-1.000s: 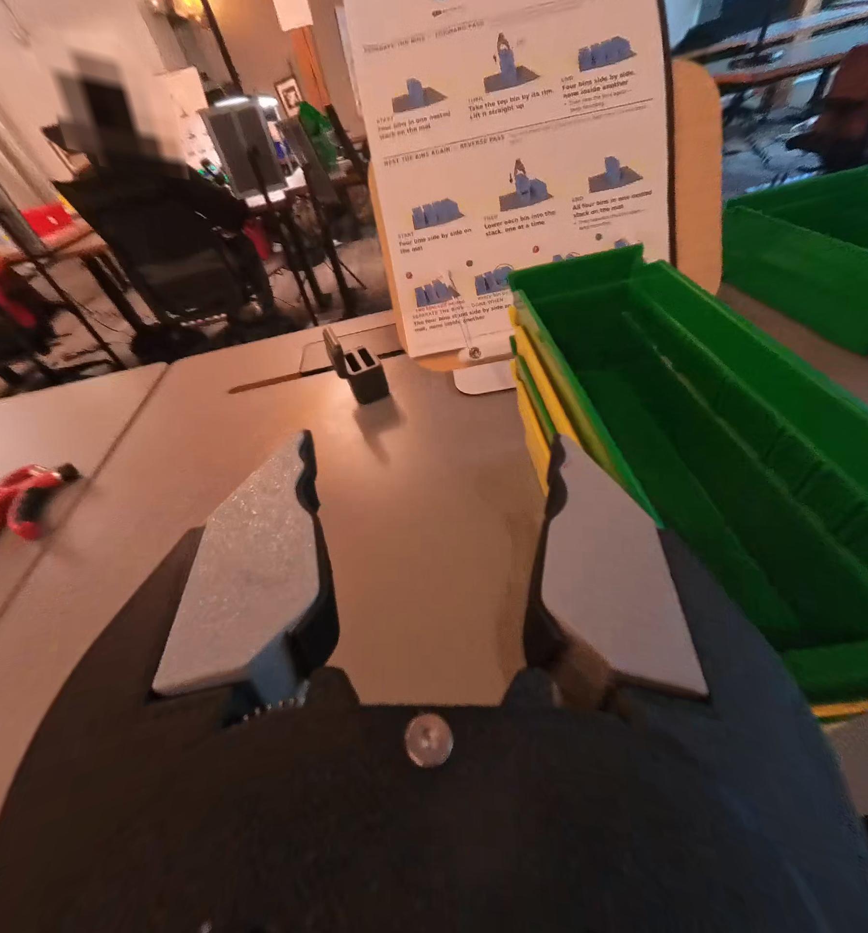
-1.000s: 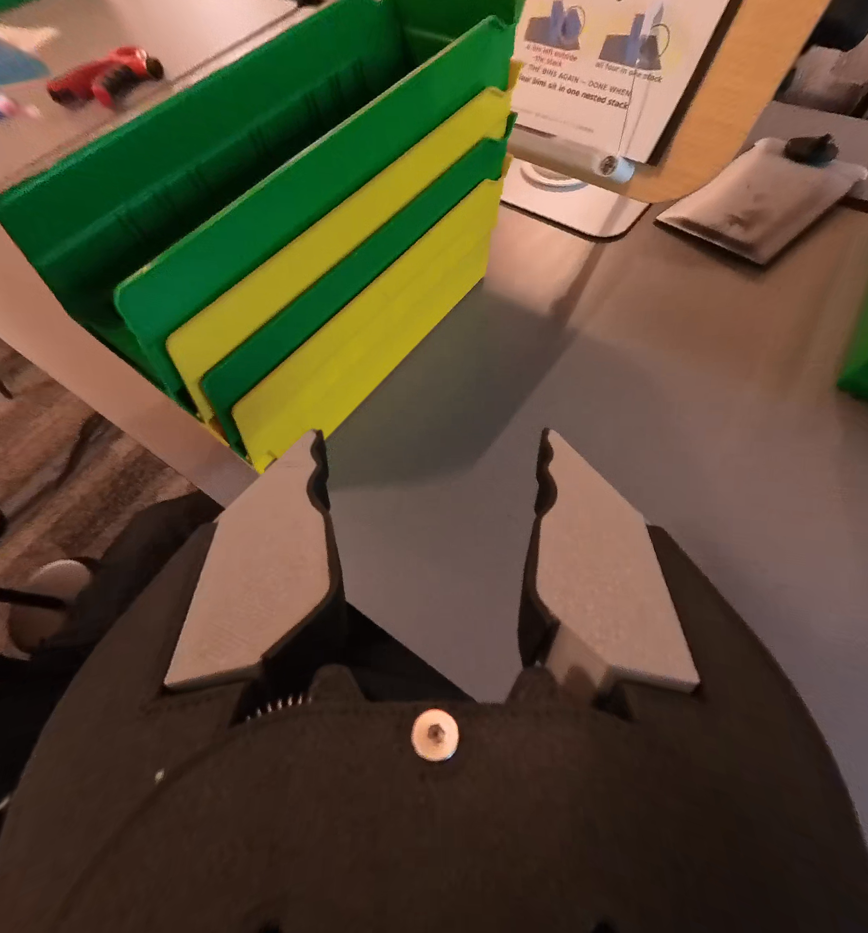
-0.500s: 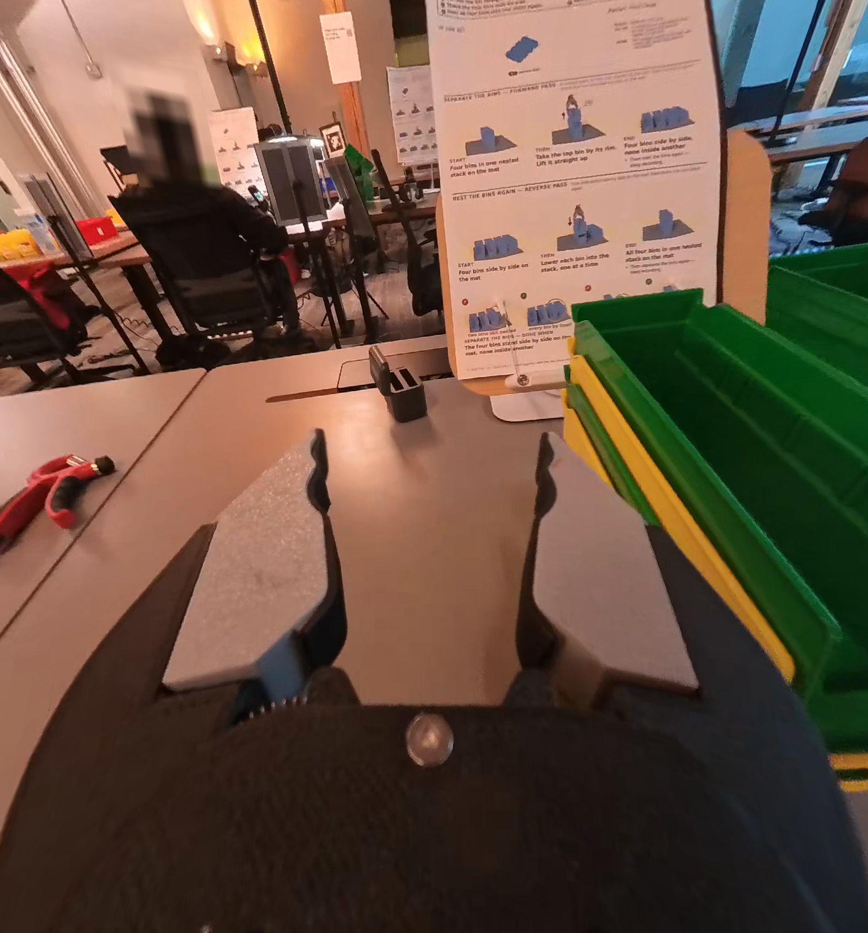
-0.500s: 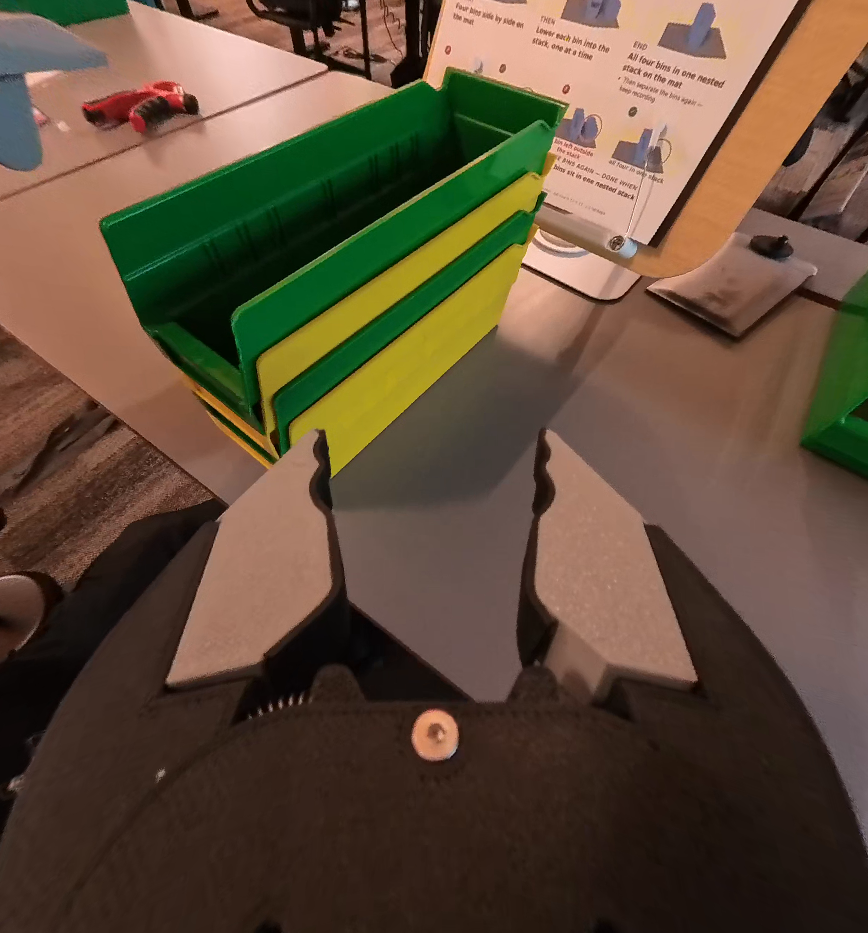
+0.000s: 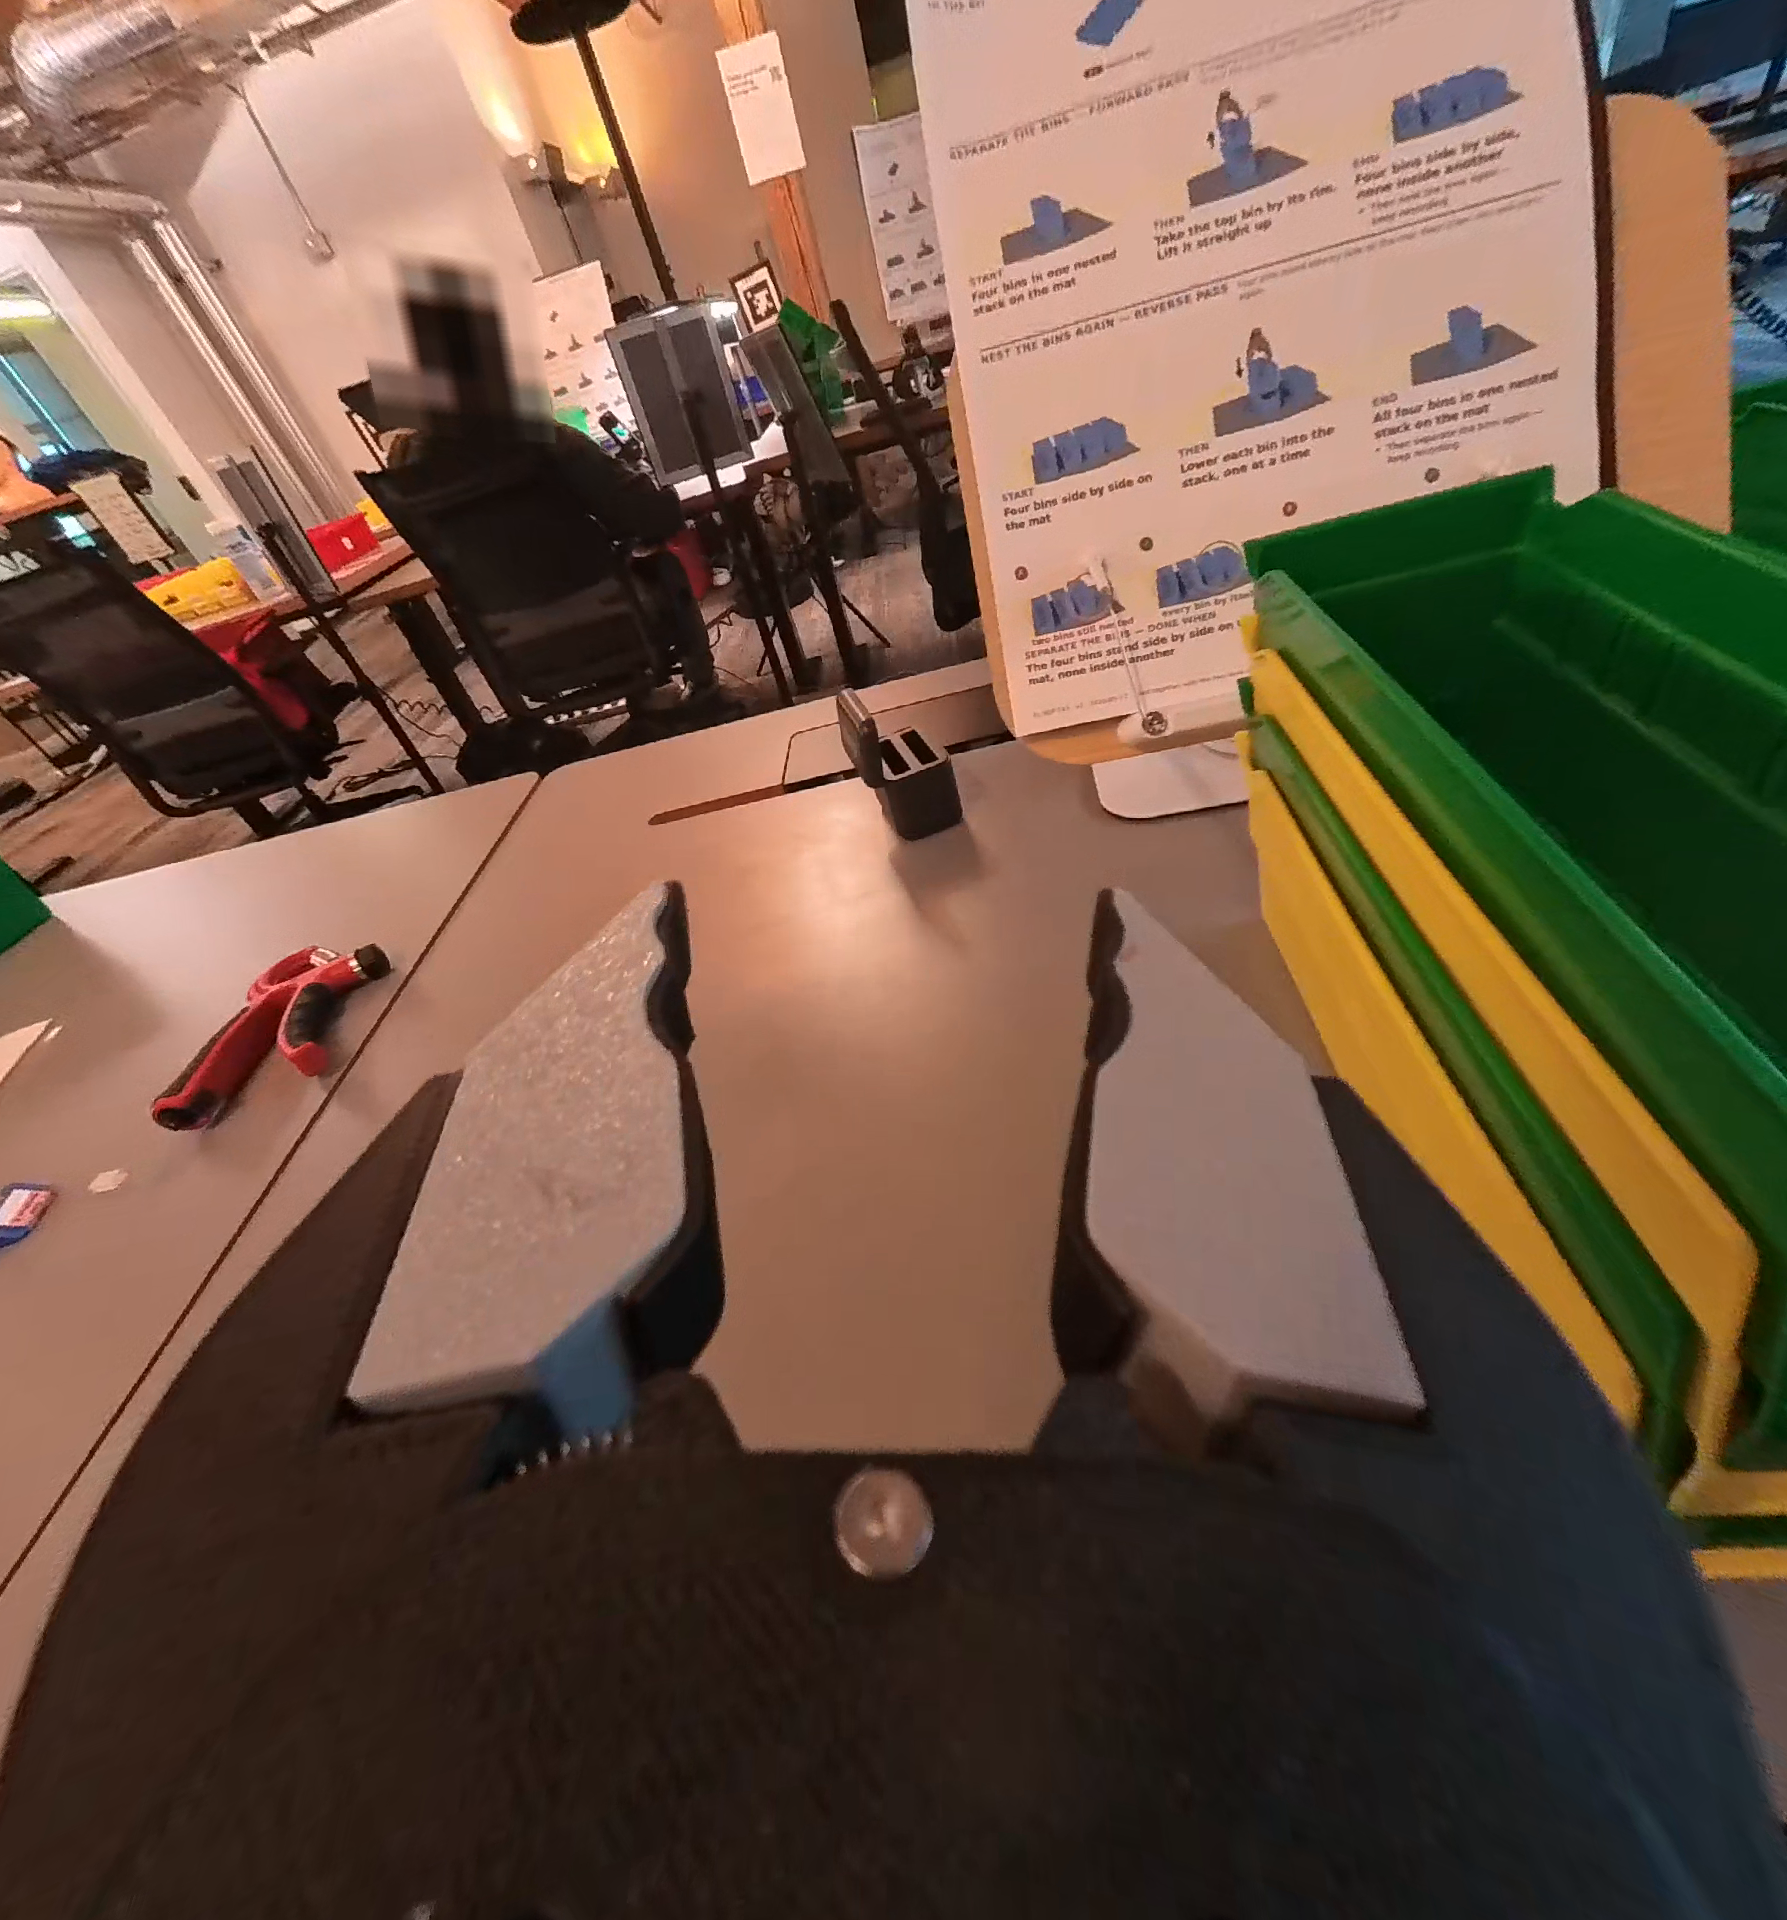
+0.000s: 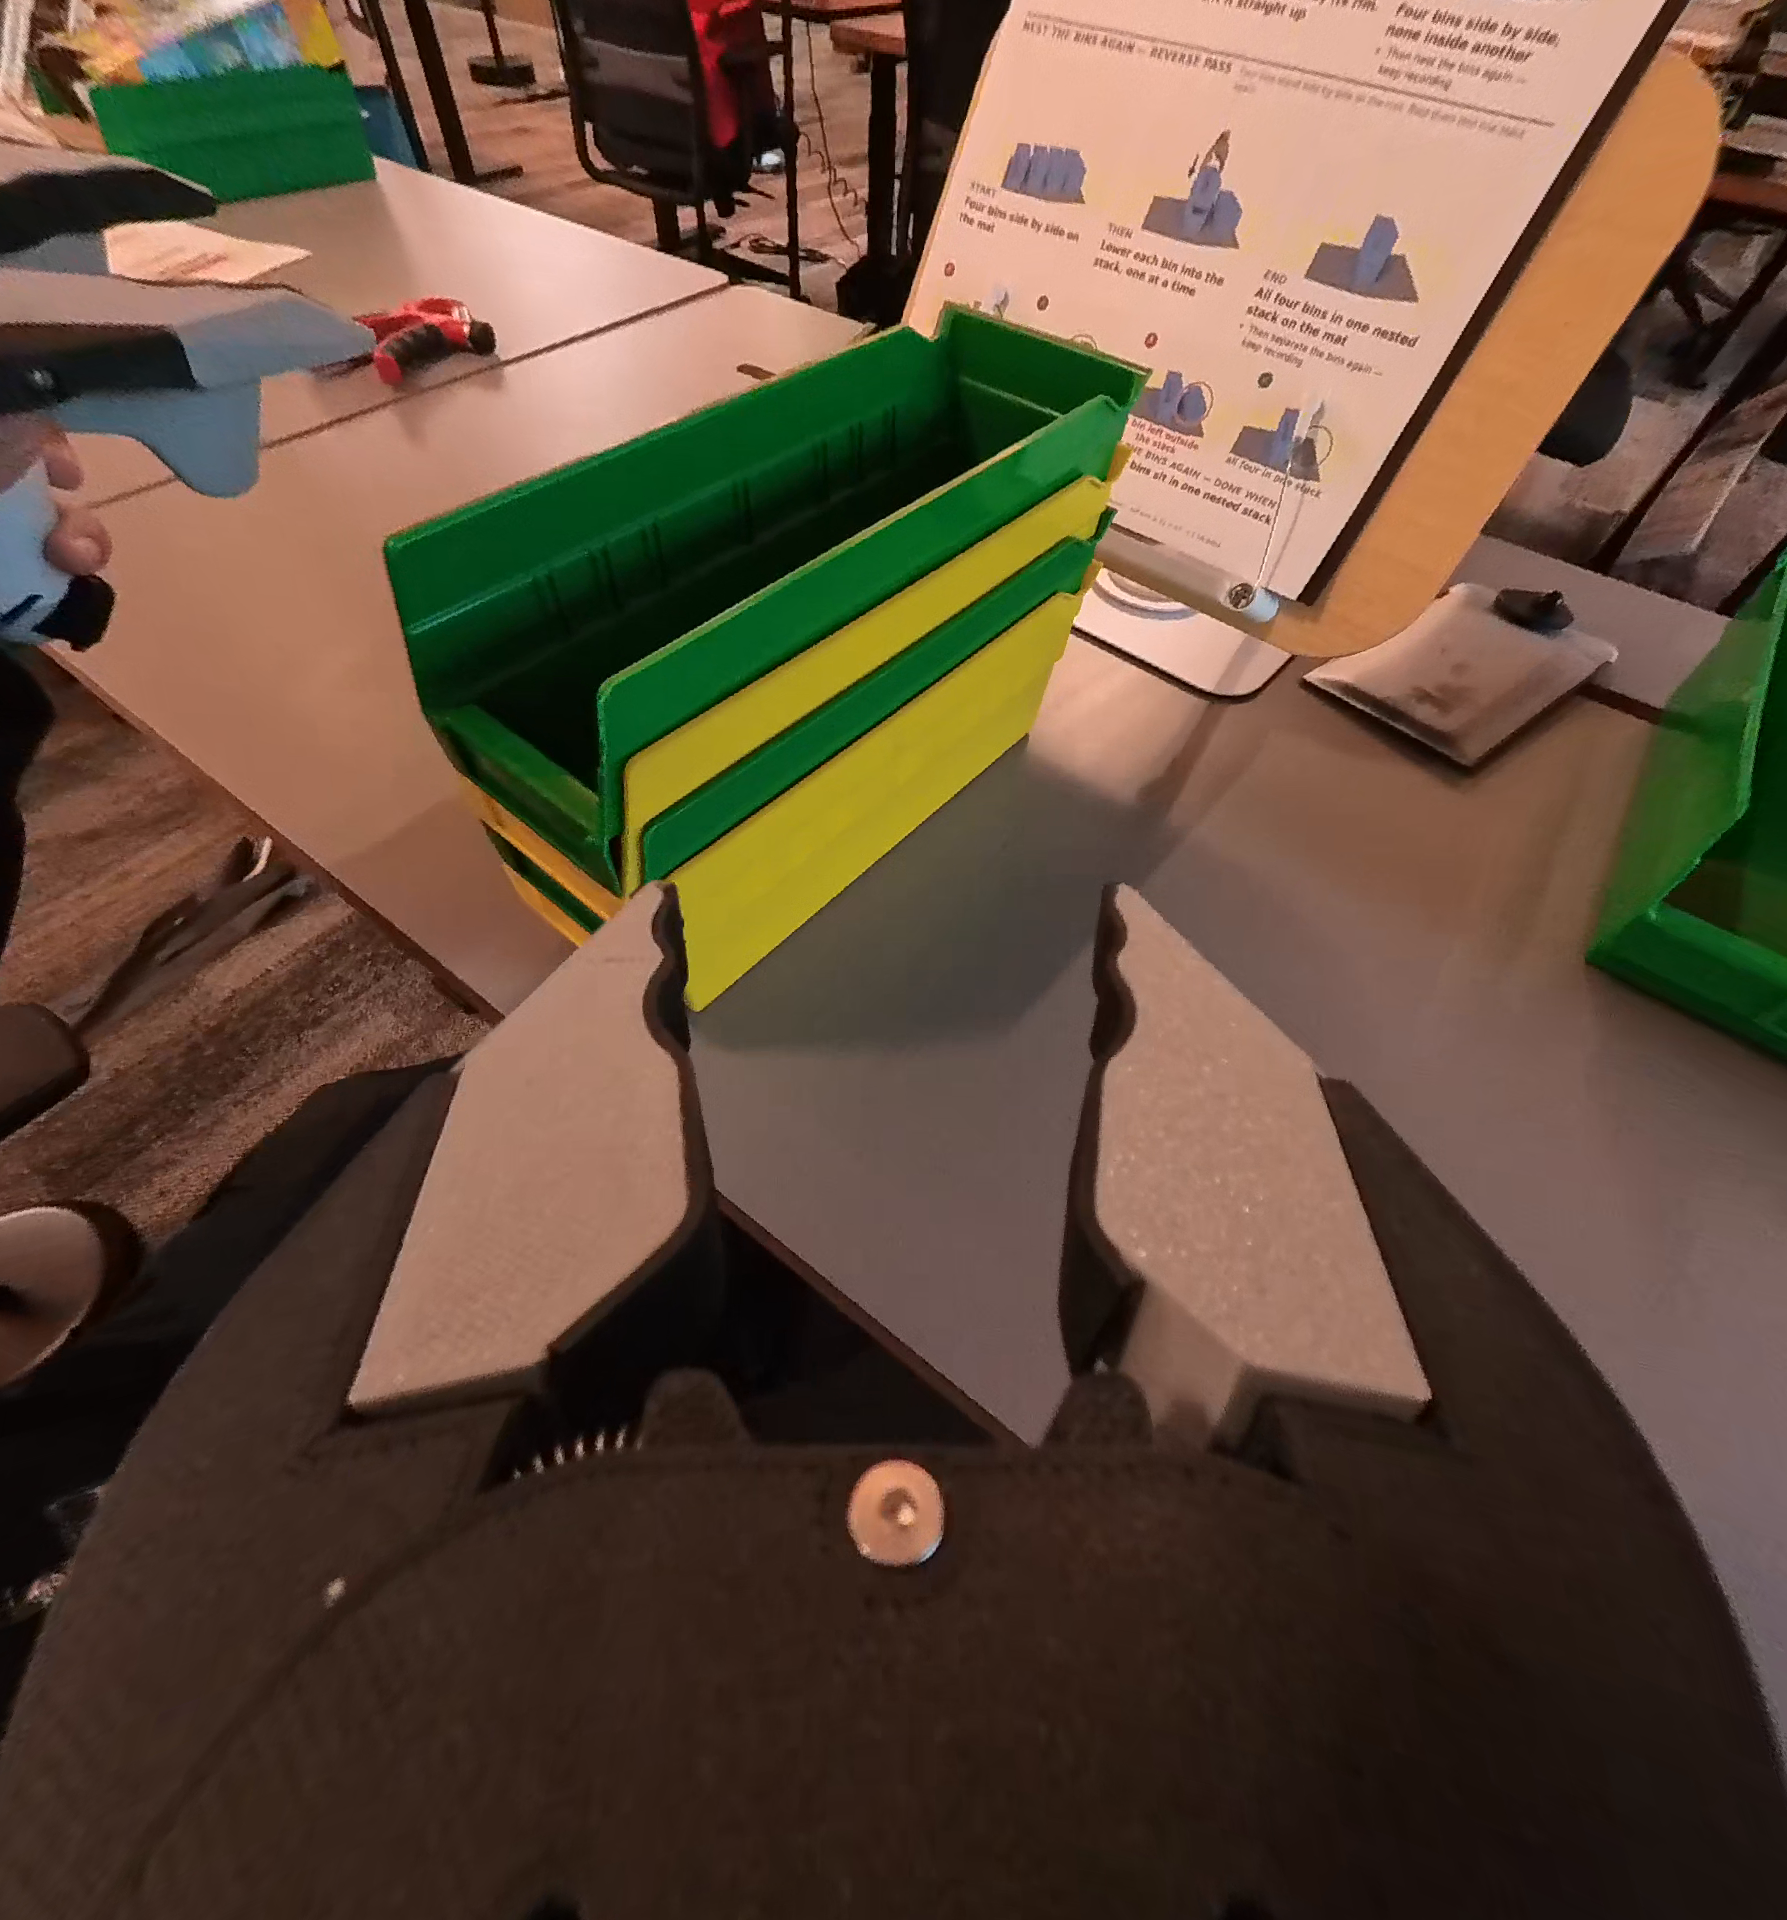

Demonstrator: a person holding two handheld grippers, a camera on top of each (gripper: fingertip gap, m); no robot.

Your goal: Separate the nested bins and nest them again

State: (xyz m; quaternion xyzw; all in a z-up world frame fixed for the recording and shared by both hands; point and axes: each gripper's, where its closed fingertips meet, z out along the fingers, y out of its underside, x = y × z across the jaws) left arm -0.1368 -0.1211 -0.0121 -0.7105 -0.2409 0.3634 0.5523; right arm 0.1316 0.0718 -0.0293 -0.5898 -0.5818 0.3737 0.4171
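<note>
1. The nested bins [image 6: 764, 665] stand as one stack of four on the grey counter [image 6: 1232, 987], alternating green and yellow with a green bin [image 6: 723, 520] on top and its inside bare. The stack sits at the counter's near edge.
2. Just behind the stack stands an instruction board [image 6: 1263, 260] on a white base, a white sheet with blue pictures of bins and lines of printed text on a tan backing. The same board [image 5: 1253, 343] rises behind the stack in the left wrist view. No brand mark is readable on the bins.
3. The right gripper [image 6: 889, 956] hovers over the counter just right of the stack's near corner. Its grey fingers [image 6: 1221, 1174] are spread wide with nothing between them, and the yellow side of the lowest bin lies just beyond the left fingertip.
4. The left gripper [image 5: 884, 956] is held left of the stack, fingers [image 5: 556, 1143] likewise wide apart and empty. The stack [image 5: 1491, 987] runs along its right side, not between the fingers.
5. In the right wrist view the left gripper [image 6: 193, 374] shows far left of the stack, gripped by a hand [image 6: 58, 520].
6. Left of the stack lie a small dark holder [image 5: 910, 779] near the board, and red-handled pliers [image 5: 265, 1029] on the adjoining counter.
7. Right of the stack stands another green bin [image 6: 1741, 831], and a flat grey pad [image 6: 1460, 675] lies by the board.
</note>
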